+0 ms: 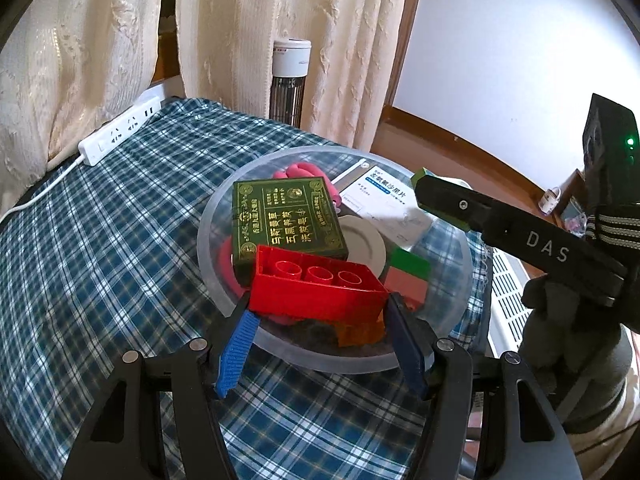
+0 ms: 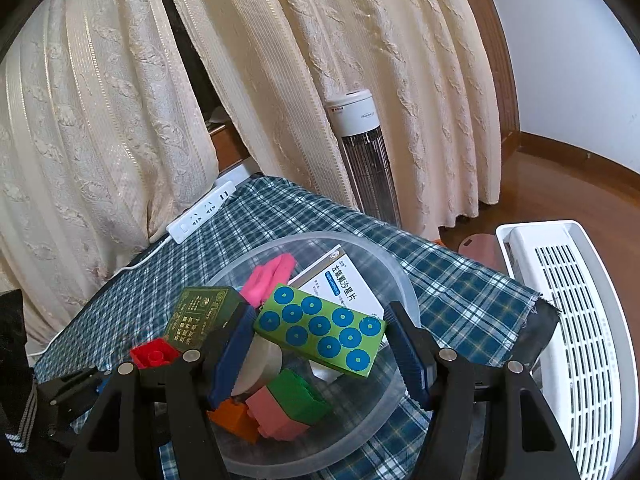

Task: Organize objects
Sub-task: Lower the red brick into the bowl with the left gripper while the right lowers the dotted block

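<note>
A clear plastic bowl stands on the blue plaid tablecloth and holds a dark green box, a white medicine box, pink items, a white lid and green, pink and orange bricks. My left gripper is shut on a red brick over the bowl's near rim. My right gripper is shut on a green block with blue dots above the bowl. The red brick also shows at the left of the right wrist view.
A white power strip lies at the table's far left edge by the cream curtains. A tower fan stands behind the table. A white appliance stands to the right. The right gripper's body reaches over the bowl.
</note>
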The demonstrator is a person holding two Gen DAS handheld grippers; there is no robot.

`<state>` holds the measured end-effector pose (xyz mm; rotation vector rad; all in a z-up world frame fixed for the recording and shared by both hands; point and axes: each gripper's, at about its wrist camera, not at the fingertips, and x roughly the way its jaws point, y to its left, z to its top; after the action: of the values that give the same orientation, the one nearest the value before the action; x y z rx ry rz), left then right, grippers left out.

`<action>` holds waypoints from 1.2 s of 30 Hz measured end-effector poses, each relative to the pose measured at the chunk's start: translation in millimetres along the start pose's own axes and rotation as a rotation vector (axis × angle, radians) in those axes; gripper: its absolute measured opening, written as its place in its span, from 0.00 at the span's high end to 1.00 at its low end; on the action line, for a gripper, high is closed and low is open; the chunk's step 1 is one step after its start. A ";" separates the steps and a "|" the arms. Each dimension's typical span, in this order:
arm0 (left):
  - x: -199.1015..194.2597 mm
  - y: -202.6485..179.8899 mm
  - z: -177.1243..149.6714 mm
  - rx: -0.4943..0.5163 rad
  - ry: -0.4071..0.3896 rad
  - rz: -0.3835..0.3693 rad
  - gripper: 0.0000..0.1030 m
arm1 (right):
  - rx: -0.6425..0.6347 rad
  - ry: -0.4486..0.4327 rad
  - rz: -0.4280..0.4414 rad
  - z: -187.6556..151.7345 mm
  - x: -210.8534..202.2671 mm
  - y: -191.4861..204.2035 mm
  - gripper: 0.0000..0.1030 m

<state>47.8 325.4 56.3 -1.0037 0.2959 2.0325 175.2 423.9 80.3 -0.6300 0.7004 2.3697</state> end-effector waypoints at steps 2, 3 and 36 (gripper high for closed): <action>1.4 1.3 -0.1 -0.003 0.005 -0.004 0.37 | 0.000 0.001 0.001 -0.2 0.2 0.0 0.33; 2.4 2.2 -0.5 -0.006 0.009 -0.009 0.37 | -0.001 0.001 0.002 -0.2 0.6 0.8 0.33; 25.2 4.6 3.0 -0.019 0.027 -0.117 0.37 | -0.016 0.004 0.016 0.8 5.4 8.7 0.33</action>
<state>34.1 338.6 38.8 -1.0368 0.2274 1.9207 165.4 420.5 80.6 -0.6391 0.6909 2.3915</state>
